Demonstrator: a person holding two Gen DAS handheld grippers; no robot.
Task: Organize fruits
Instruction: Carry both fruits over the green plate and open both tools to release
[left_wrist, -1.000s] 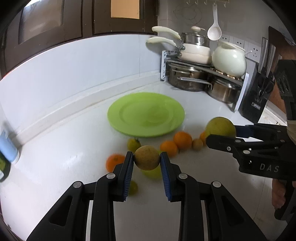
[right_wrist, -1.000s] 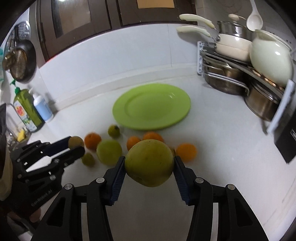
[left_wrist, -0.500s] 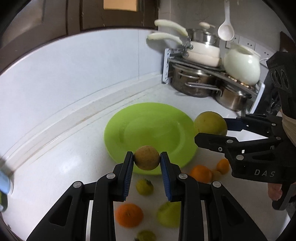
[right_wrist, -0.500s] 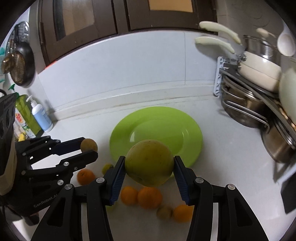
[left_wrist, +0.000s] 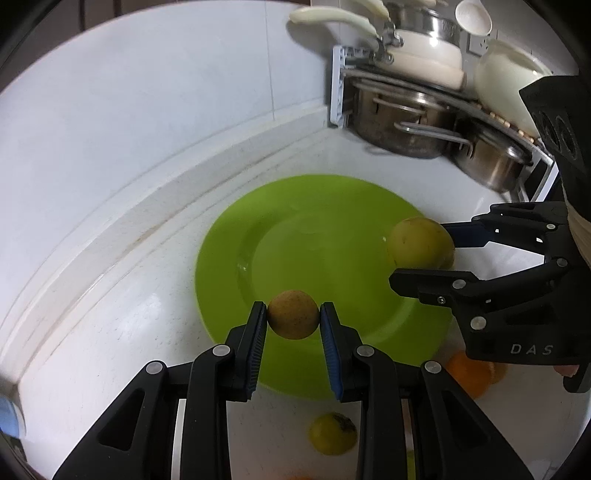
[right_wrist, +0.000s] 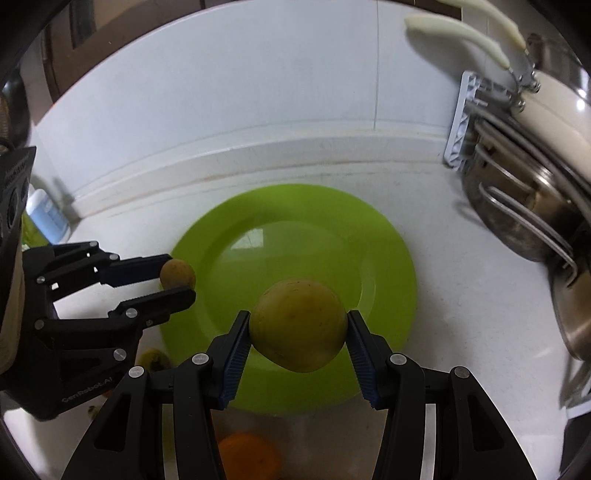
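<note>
My left gripper (left_wrist: 293, 315) is shut on a small brownish-yellow round fruit (left_wrist: 293, 314) and holds it over the near-left rim of the green plate (left_wrist: 295, 236). My right gripper (right_wrist: 298, 328) is shut on a large yellow-green fruit (right_wrist: 298, 325) above the plate's near half (right_wrist: 295, 229). In the left wrist view the large fruit (left_wrist: 420, 242) hangs over the plate's right edge. In the right wrist view the small fruit (right_wrist: 177, 273) sits at the plate's left edge. The plate holds no fruit.
Loose fruits lie on the white counter in front of the plate: a small yellow-green one (left_wrist: 332, 432) and oranges (left_wrist: 469, 373) (right_wrist: 247, 456). A rack of steel pots (left_wrist: 406, 118) stands at the back right. A blue-capped bottle (right_wrist: 48, 214) stands at the left by the wall.
Both grippers have moved forward and down toward the plate with their fruits. The plate looms larger and the loose fruits have dropped to the bottom of both views.
</note>
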